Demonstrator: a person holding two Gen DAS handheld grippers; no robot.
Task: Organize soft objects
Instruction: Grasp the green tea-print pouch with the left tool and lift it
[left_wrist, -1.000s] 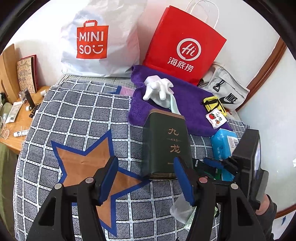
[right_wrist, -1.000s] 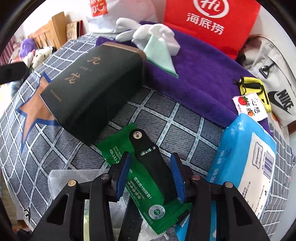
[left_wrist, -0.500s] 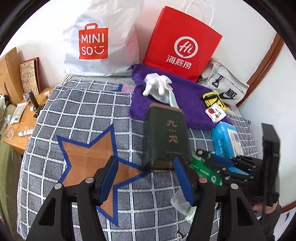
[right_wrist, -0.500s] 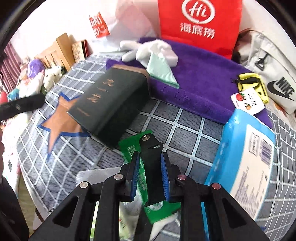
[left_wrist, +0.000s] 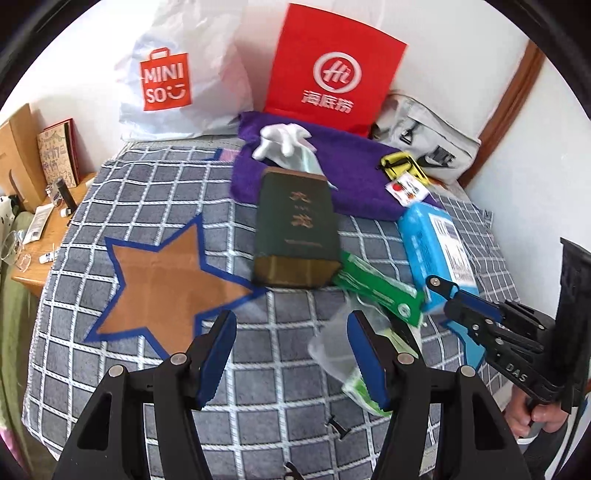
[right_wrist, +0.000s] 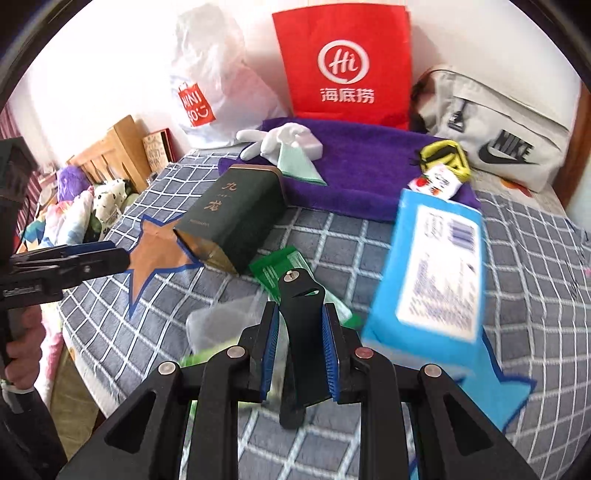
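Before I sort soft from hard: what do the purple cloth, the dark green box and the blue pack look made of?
Purple cloth: plush terry-like fabric, matte fuzzy nap, rounded folded edge. Dark green box: rigid, probably metal tin or coated card, with crisp edges and a brassy end. Blue pack: glossy plastic film that catches light and carries a printed label, likely over soft tissues.

The right gripper (right_wrist: 299, 349) is now clamping the black clip (right_wrist: 301, 325), its jaws having closed from wide apart a second ago onto the clip's sides. It is carrying the clip up off the green packet (right_wrist: 277, 267), which is now lying clear in the centre of the right wrist view. In the left wrist view the right gripper (left_wrist: 448, 297) is pulling away toward the right edge, and the box (left_wrist: 295, 230) is sitting farther from the left gripper (left_wrist: 291, 360).
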